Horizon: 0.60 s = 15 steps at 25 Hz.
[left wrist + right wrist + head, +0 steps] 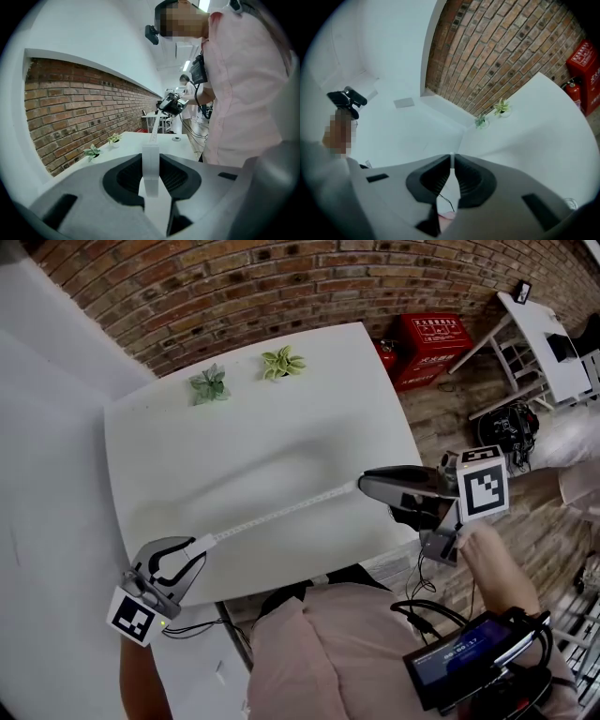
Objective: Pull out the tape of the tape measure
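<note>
Left tool (190, 549) clamps the white tape measure body (201, 542). Right tool (364, 486) is pinched shut on the tape (281, 512), which runs tool-to-tool above the tabletop (234, 437). For more length, I'd draw the right tool along that axis.

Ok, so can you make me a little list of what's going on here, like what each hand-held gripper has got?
left hand-held gripper: shut on the white tape measure
right hand-held gripper: shut on the end of the tape
tape: pulled out, stretched between the two above the table
plants: two small ones at the table's far edge
</note>
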Motion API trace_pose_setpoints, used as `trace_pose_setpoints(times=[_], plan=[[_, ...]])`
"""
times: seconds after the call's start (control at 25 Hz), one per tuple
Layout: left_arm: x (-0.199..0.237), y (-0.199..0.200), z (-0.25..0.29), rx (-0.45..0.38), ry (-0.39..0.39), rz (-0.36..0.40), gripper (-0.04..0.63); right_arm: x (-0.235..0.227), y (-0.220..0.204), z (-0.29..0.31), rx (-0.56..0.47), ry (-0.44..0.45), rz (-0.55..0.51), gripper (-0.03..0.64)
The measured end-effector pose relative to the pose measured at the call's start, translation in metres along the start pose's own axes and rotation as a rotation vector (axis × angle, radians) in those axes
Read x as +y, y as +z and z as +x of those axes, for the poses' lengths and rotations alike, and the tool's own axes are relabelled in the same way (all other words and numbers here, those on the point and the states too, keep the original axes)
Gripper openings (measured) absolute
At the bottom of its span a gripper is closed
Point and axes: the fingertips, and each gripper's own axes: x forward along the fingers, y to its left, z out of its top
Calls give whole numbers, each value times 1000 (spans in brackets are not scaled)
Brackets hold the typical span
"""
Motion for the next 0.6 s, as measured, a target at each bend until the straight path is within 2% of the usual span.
trace_pose_setpoints(times=[0.6], plan=[[12, -31, 21, 10, -27, -74, 103, -42, -12, 20, 19, -37, 67, 37]])
